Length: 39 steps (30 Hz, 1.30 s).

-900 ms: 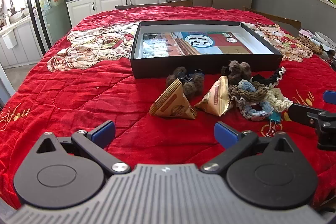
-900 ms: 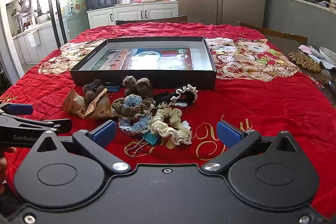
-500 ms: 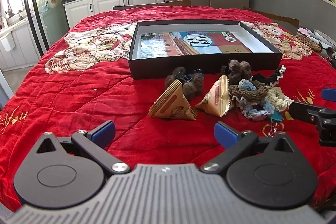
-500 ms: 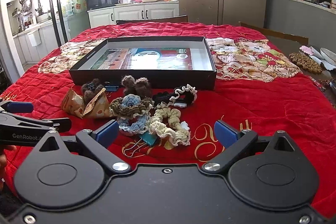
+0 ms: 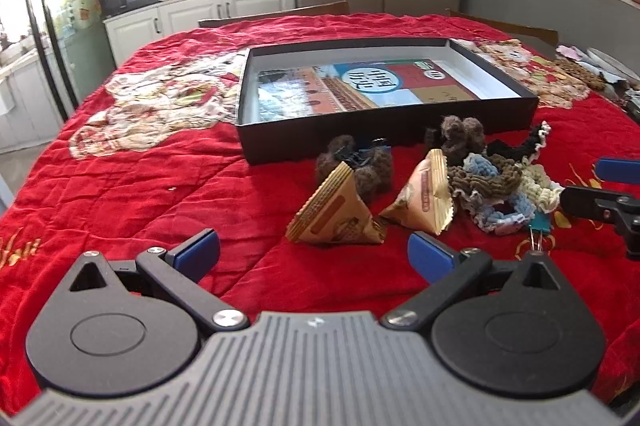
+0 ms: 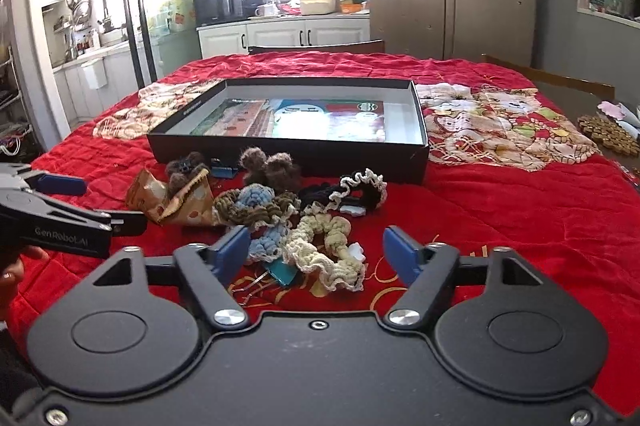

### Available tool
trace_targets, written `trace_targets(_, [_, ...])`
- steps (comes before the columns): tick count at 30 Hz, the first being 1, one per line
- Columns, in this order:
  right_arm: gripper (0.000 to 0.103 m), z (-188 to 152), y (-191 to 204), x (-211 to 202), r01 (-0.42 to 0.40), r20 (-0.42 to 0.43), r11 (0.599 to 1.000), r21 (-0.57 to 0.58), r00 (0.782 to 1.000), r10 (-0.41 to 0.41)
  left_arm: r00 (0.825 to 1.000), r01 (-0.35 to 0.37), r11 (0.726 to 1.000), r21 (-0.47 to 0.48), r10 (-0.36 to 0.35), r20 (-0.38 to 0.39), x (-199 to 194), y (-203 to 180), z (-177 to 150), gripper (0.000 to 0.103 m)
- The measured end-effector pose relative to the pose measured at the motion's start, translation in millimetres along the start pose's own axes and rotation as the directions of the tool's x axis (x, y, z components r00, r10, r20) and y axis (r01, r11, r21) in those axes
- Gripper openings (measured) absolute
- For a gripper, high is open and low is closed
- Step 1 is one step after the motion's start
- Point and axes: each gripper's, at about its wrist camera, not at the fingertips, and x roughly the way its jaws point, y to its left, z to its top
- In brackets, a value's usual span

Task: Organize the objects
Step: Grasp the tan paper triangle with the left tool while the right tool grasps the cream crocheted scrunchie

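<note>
A heap of small things lies on the red quilt (image 5: 140,186) in front of a shallow black box (image 5: 384,142). It includes two triangular snack packets (image 5: 334,216) (image 5: 424,202), brown pompom hair ties (image 5: 460,136) and crocheted scrunchies. My left gripper (image 5: 312,253) is wide open just short of the nearer packet, holding nothing. My right gripper (image 6: 318,254) is partly open and low over the heap. A cream scrunchie (image 6: 324,250) shows between its blue fingertips, and the pads are not pressing it. A teal binder clip (image 6: 282,272) lies beside it.
The box holds a flat printed sheet (image 6: 304,122). A heap of wooden discs (image 6: 608,132) sits at the table's right edge. Chair backs (image 6: 320,48) stand behind the far side. The left gripper (image 6: 60,202) and a hand enter the right wrist view from the left.
The right gripper's jaws have narrowed and it has come closer to the cream scrunchie. The left gripper has edged slightly forward and stays wide open.
</note>
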Motion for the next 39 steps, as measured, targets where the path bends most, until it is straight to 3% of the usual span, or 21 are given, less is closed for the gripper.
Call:
trace_targets(6, [0.048,-5,1,9,-0.033,-0.016,0.998,-0.048,0.999,0.033,1.0,0.022,1.0,-0.003,-0.022,0.019,8,7,2,0.103])
trace_targets(24, [0.024,-11,7,28,0.012,-0.04,0.98,-0.197,0.999,-0.02,0.996,0.085,0.993,-0.079,-0.085,0.0,36,19,10,0.093])
trace_targets(29, [0.015,-11,0,28,0.014,-0.043,0.984,-0.177,0.999,-0.022,0.995,0.097,0.99,-0.104,-0.099,-0.01,41,21,11,0.087])
trace_targets(32, [0.014,-10,-4,27,0.001,-0.045,0.988,-0.155,0.999,-0.008,0.995,0.102,0.989,-0.109,-0.104,-0.01,41,21,11,0.083])
trace_targets(39, [0.013,-7,-4,23,-0.025,-0.043,0.989,-0.143,0.999,0.019,0.992,0.129,0.984,-0.119,-0.13,-0.003,39,22,10,0.055])
